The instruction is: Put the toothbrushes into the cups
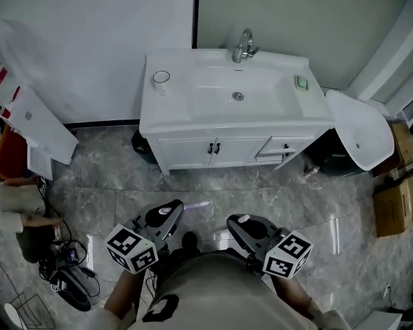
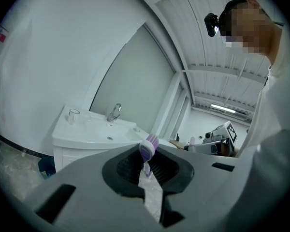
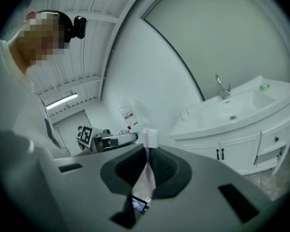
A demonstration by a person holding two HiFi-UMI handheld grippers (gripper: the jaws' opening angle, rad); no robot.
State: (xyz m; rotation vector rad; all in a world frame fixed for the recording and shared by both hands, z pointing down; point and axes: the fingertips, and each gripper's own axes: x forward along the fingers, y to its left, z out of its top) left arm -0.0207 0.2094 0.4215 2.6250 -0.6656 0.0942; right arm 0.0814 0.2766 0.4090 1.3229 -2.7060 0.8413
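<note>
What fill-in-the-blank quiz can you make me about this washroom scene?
The left tongs are shut on a toothbrush with a ___ head.
In the head view, the cup stands at the sink's ___ end.
The right tongs are shut on a second ___.
Missing words: purple; left; toothbrush.

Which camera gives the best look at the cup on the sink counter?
The head view: the cup stands unblocked on the counter's left side, seen from above. The left gripper view shows the cup smaller, side-on; the right gripper view shows only a tiny shape.
</note>
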